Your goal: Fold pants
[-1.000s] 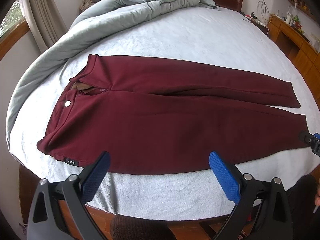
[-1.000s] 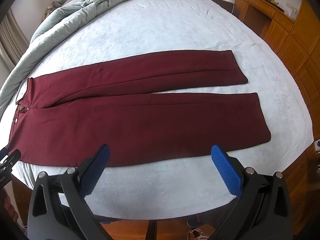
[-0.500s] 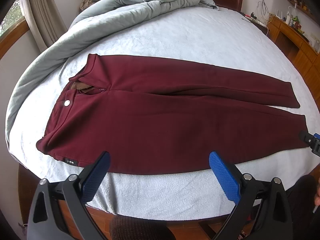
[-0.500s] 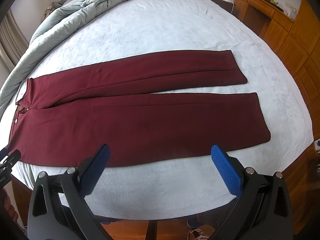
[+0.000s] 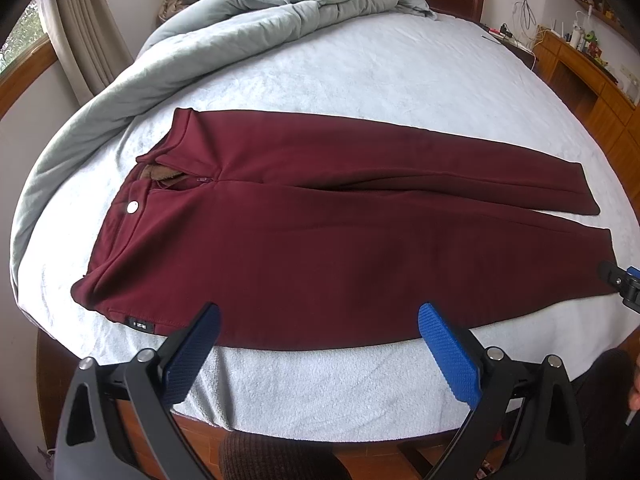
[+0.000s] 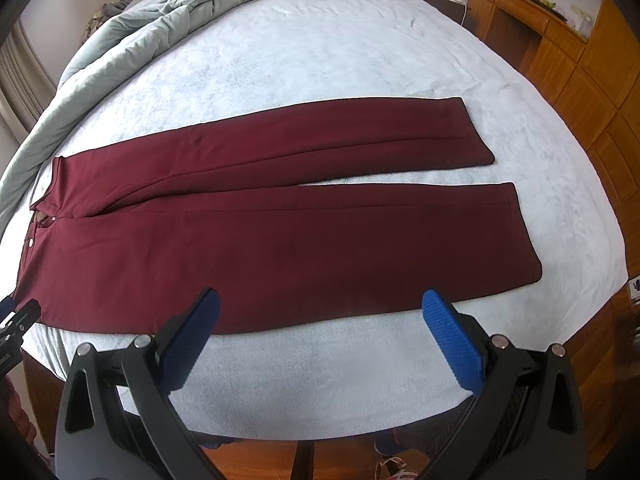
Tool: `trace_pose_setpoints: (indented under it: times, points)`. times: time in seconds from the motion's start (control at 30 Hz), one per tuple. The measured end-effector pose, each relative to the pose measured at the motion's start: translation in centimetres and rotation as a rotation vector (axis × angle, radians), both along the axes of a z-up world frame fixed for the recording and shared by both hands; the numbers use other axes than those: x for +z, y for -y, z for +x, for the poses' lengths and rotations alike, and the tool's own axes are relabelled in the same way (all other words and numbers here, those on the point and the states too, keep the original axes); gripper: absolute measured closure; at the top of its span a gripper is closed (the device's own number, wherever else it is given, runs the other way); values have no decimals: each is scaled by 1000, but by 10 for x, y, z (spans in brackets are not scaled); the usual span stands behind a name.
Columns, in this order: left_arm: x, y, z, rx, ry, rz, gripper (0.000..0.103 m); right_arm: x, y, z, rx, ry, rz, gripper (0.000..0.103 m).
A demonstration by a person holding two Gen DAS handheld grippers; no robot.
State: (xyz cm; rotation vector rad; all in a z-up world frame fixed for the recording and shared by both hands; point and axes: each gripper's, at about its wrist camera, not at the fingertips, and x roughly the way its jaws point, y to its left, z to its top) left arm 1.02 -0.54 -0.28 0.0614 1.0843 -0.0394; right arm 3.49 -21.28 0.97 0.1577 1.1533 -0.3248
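Dark red pants point(image 5: 320, 232) lie flat on the bed, waist to the left, both legs stretched to the right, fly open. In the right wrist view the pants point(image 6: 280, 232) show both leg hems at the right. My left gripper point(image 5: 320, 320) is open and empty, held above the near edge of the pants by the waist and thigh. My right gripper point(image 6: 320, 308) is open and empty, above the near edge of the near leg. Each gripper's tip shows at the edge of the other's view.
The bed point(image 5: 360, 64) has a pale blue cover. A grey-green duvet point(image 5: 248, 20) is bunched along the far left side and head. Wooden cabinets point(image 6: 592, 64) stand to the right. The wooden bed frame point(image 5: 192, 436) runs below the grippers.
The left wrist view has drifted very slightly. Pants and grippers are otherwise as before, both still open.
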Motion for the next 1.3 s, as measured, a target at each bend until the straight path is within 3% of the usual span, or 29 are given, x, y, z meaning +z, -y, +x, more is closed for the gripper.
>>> trace_pose_setpoints:
  times: [1.03, 1.17, 1.3]
  points:
    - [-2, 7, 14, -15, -13, -6, 4, -4, 6, 6, 24, 3, 18, 2]
    - [-2, 25, 44, -37, -17, -37, 4, 3, 42, 24, 44, 41, 25, 2]
    - [3, 58, 88, -82, -6, -85, 4, 5, 127, 71, 7, 48, 51, 2]
